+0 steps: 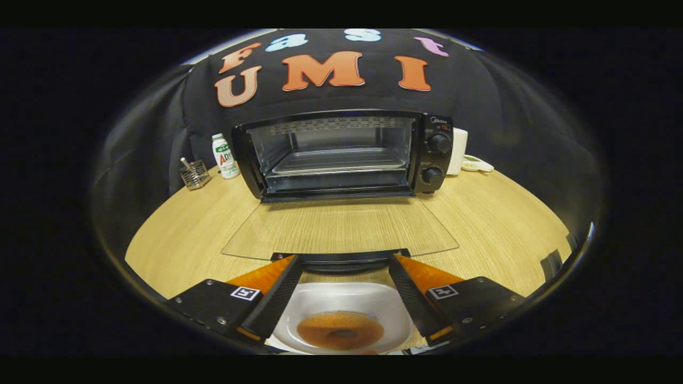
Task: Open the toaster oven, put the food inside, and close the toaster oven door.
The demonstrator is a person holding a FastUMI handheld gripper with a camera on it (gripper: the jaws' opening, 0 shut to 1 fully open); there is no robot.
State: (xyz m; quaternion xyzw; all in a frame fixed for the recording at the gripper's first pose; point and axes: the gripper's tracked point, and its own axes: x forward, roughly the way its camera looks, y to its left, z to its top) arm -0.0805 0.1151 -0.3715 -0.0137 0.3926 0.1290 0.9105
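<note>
The toaster oven (341, 154) stands at the far side of the wooden table (480, 224), against the black cloth wall, with its glass door (339, 228) swung fully down so that it lies flat and level over the tabletop, reaching toward the gripper. The door's dark handle (341, 261) runs along its near edge, just beyond the fingertips. Inside the open oven a metal tray (339, 160) sits on a rack, and two round knobs (438, 143) sit one above the other on the control panel at the oven's right side. The gripper (341, 264) has its fingers spread wide, holding nothing, the tips resting near the ends of the door handle, though whether they touch it cannot be told. Below and between the fingers, on the near part of the table, a white dish (341, 298) holds a brown ring-shaped doughnut (340, 330), the food, which lies close under the gripper and well apart from the oven cavity. To the left of the oven stand a small white bottle (225, 156) with a green label and, further left, a wire holder (194, 174) with something thin standing in it. To the right, partly behind the oven, are a white box-like object (458, 150) and a pale flat item (477, 164) lying beside it.
</note>
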